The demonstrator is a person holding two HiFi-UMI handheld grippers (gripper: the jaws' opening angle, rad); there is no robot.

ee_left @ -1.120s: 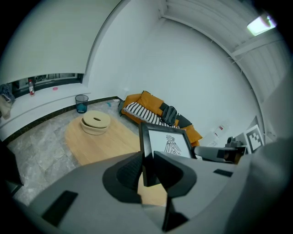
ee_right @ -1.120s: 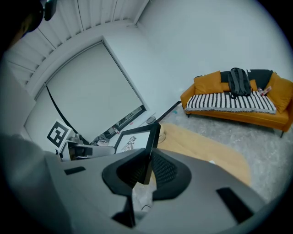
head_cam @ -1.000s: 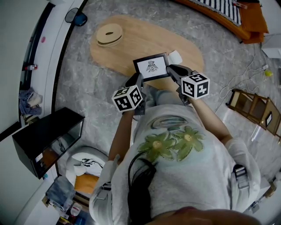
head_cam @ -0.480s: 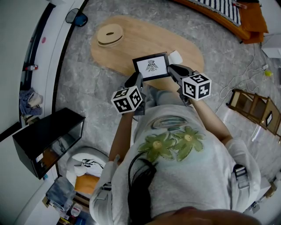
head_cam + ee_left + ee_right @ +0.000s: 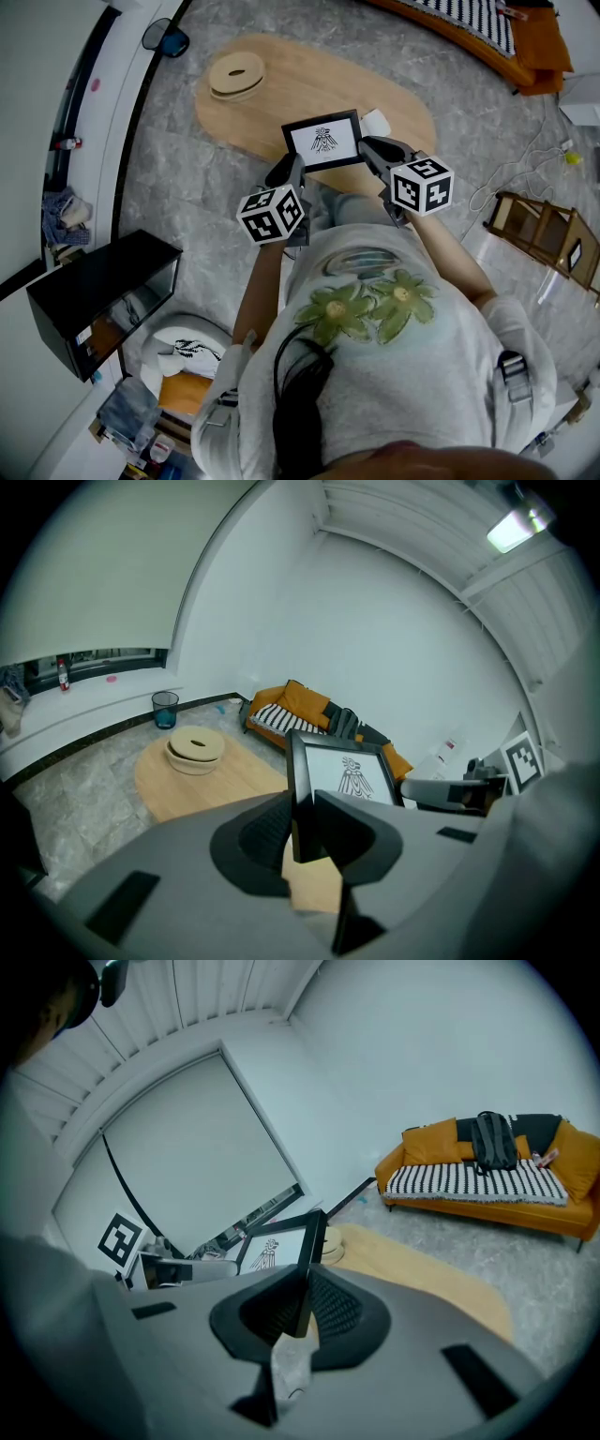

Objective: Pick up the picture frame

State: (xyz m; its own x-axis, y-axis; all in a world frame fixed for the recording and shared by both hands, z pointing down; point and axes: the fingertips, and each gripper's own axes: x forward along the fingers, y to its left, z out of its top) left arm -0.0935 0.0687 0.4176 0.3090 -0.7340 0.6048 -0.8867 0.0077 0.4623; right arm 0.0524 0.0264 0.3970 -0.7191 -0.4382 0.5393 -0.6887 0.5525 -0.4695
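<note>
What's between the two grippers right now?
The frame, its left edge in the left gripper, its right edge in the right gripper; clearest in the head view.

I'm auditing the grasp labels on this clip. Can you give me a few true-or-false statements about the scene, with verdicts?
1. The left gripper and the right gripper each have their jaws closed on an edge of the picture frame. True.
2. The picture frame lies flat on the wooden table. False: it is held up off the table between the two grippers.
3. A round wooden dish sits on the table. True.
4. The frame holds a blank white sheet. False: the sheet bears a dark drawing.
5. The blue bin stands on the table. False: it stands on the floor by the wall.
</note>
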